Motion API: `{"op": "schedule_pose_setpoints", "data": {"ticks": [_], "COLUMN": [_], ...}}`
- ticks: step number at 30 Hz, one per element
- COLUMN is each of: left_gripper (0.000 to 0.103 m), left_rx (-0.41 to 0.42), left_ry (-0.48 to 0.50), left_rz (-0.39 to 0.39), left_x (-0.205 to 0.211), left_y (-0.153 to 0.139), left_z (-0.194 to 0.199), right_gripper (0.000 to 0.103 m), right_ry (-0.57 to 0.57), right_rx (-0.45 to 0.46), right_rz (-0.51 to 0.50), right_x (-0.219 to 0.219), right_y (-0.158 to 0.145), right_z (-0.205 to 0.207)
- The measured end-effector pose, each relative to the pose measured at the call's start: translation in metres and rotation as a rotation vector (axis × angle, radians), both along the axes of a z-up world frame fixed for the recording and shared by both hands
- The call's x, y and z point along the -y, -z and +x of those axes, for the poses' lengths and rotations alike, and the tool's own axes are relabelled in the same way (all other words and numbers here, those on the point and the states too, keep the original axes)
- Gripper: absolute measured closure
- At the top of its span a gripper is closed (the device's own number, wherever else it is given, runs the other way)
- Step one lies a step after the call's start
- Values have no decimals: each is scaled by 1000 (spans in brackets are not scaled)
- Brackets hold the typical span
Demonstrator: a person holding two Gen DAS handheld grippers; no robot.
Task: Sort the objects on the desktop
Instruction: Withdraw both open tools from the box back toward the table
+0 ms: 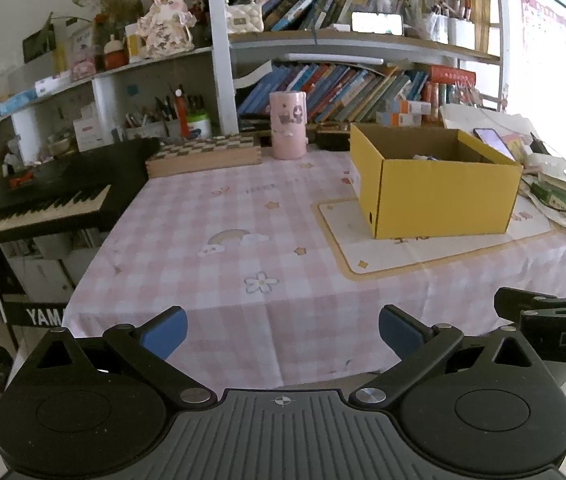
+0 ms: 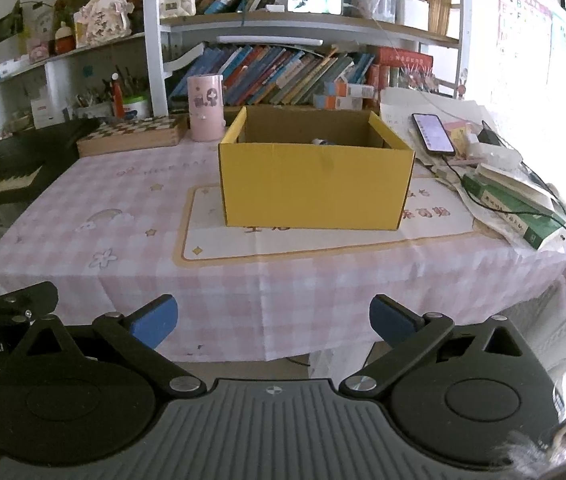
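A cluttered study corner fills the background: bookshelves packed with leaning books, a black keyboard [image 1: 39, 204] off to the left, and in front a table [image 1: 219, 280] under a pink checked cloth with stars and a rainbow printed on it. On a cream mat [image 2: 323, 244] toward the right of the table stands a yellow cardboard box [image 2: 315, 184], open at the top, with something pale just showing over its rim inside; what it is cannot be told. Behind it, near the back edge, a pink cylindrical cup [image 1: 288, 125] stands upright beside a checkered wooden case [image 1: 207, 154], and on the far right lie a lit phone [image 2: 433, 133] with its cable, loose papers and a green book [image 2: 519, 212]. The left hand-held gripper [image 1: 283, 332] and the right hand-held gripper [image 2: 273, 320] both hover short of the near table edge, side by side, jaws spread wide with nothing between the blue pads. Most of the middle of the cloth is bare, so the sorting looks far along or not yet begun with what remains at the edges. The cup is probably light, stiff and smooth, easily tipped, so a grip across its middle would be safest; the phone looks thin and slippery, best taken by its long edges, minding the cable.
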State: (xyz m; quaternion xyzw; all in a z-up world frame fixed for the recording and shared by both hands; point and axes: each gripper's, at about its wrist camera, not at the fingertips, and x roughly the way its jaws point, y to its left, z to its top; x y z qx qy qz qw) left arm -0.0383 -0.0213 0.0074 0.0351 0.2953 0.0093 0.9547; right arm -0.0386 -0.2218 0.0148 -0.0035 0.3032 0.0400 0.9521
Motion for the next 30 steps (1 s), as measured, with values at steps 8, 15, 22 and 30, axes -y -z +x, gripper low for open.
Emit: {"op": "schedule_pose_setpoints", "data": {"ticks": [8, 15, 22, 30], "left_gripper": [0, 0, 0, 0], "left_rx": [-22, -20, 6, 14], "left_ry": [-10, -16, -4, -2], "left_rz": [-15, -35, -51, -41], "left_x": [-3, -7, -8, -6], "left_y": [3, 3, 2, 1], "left_z": [0, 0, -3, -2], "right_gripper": [0, 0, 0, 0], "right_ry": [-17, -39, -45, -42], "right_rx": [-16, -31, -35, -40], "right_rz": [14, 21, 18, 18], "right_x": [-1, -5, -7, -7], "right_y": [1, 2, 2, 3], "right_z": [0, 0, 1, 1]}}
